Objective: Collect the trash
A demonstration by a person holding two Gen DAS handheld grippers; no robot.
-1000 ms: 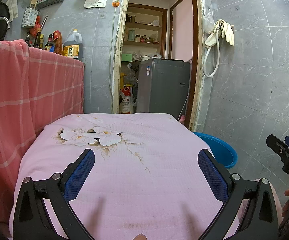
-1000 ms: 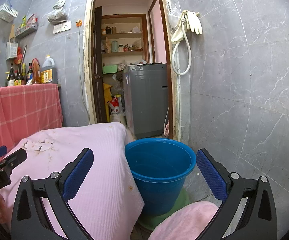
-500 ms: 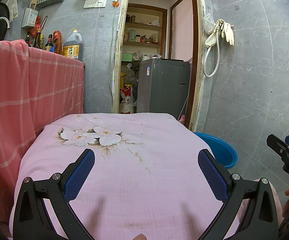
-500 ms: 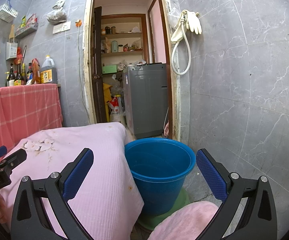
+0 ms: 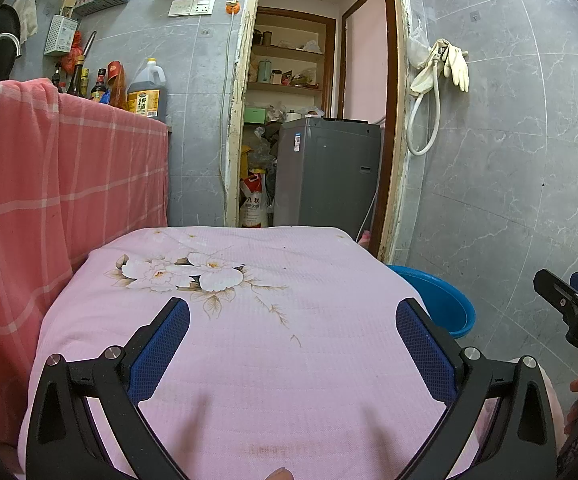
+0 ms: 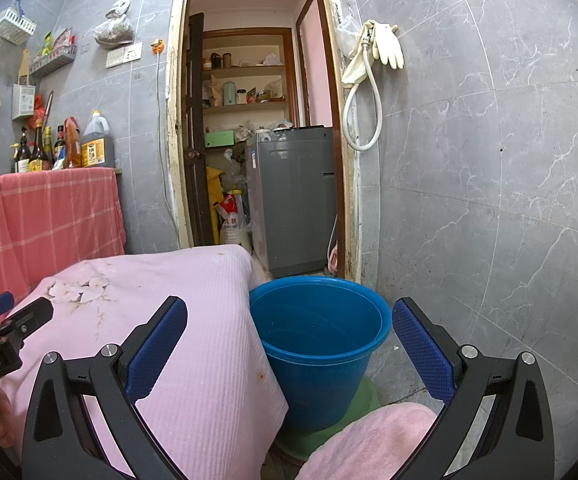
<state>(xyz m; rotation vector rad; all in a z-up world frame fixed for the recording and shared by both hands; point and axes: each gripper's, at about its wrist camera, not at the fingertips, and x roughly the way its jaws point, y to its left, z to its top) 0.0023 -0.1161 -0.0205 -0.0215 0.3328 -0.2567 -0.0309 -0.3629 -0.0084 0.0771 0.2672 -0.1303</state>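
A blue plastic bucket point(image 6: 319, 344) stands on a green mat on the floor, right of a table draped in a pink flowered cloth point(image 5: 249, 320). Its rim point(image 5: 443, 300) peeks past the table's right edge in the left wrist view. My left gripper point(image 5: 291, 344) hovers open over the pink cloth, nothing between its blue pads. My right gripper point(image 6: 289, 344) is open too, held just in front of the bucket, empty. No loose trash shows on the cloth. The right gripper's tip point(image 5: 569, 308) appears at the far right of the left wrist view.
A counter covered by a red checked cloth point(image 5: 49, 184) with bottles on top stands left. Ahead, a doorway opens to a grey washing machine point(image 5: 327, 172) and shelves. Grey tiled wall on the right carries a hose and rubber gloves point(image 6: 385, 44). A pink towel-like cloth point(image 6: 369, 440) lies low.
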